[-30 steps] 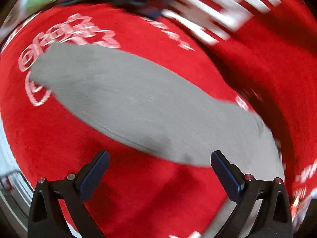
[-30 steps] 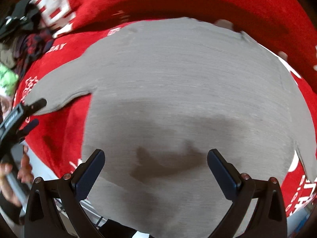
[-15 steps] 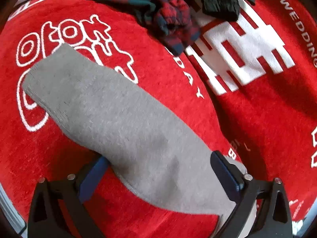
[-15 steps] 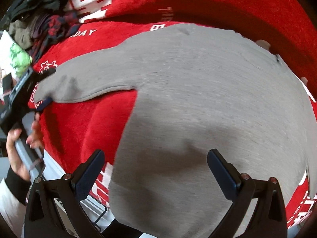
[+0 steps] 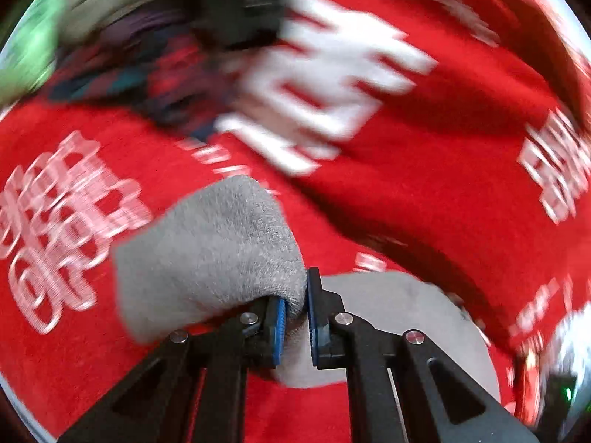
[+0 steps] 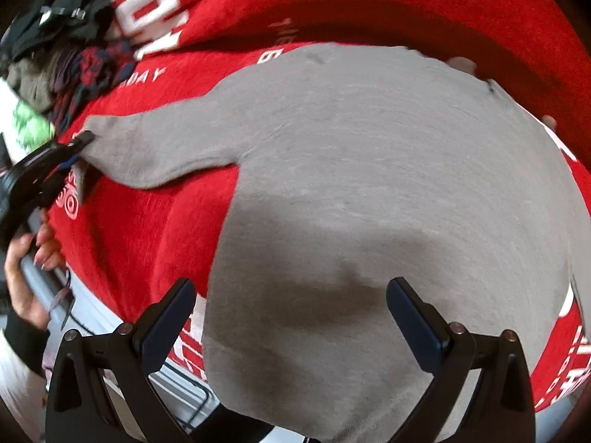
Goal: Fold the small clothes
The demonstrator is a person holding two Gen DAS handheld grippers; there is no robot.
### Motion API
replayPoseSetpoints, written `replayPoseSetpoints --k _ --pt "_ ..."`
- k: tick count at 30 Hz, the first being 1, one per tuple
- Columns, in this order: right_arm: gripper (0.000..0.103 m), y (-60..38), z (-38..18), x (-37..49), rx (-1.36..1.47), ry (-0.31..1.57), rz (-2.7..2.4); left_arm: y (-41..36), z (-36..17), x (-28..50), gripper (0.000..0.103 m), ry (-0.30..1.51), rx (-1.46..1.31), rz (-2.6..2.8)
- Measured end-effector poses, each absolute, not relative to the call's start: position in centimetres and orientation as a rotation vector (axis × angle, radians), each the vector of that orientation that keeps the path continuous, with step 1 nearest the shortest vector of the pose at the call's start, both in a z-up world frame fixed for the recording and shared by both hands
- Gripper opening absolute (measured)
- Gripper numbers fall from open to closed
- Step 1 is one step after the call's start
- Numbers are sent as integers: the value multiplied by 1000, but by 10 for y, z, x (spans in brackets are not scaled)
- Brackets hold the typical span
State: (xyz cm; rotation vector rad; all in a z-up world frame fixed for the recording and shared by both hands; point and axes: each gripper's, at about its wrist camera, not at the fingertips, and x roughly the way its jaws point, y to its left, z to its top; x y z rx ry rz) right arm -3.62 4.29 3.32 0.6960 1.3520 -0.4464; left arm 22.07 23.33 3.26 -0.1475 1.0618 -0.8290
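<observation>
The grey sweater lay flat on the red blanket, so its sleeve could be folded inward. The left hand-held gripper was clamped on the sleeve's cuff; the right hand-held gripper hovered wide open and empty over the hem, seemingly ready to steady it.

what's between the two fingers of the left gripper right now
A pinched fold of the grey sweater's sleeve sits between the left gripper's blue fingers, which are shut on it. The left wrist view shows this; the right wrist view shows the same grip from afar.
</observation>
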Motion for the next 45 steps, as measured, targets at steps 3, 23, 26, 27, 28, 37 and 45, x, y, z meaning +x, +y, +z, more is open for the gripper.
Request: replayPoseSetpoints --k 3,23,26,27,28,37,45 --pt "103 28 42 -56 722 1296 -497 188 59 192 12 1016 -100 -982" --pt "103 -83 34 -227 978 1162 -816 -25 6 -41 87 1193 395 -1261" --pt "103 -85 31 -234 996 1155 -829 -20 10 -38 87 1176 427 -1214" --pt "103 -87 32 -233 991 1151 -831 -15 12 -32 87 1187 437 -1192" --pt "103 -88 32 -233 984 1150 -827 -11 16 -28 87 1194 436 -1184" --pt "103 -77 50 -127 539 1267 -660 32 23 85 87 1165 474 -920" --pt "93 -58 -18 -19 102 1465 -541 14 -35 143 87 1250 554 -808"
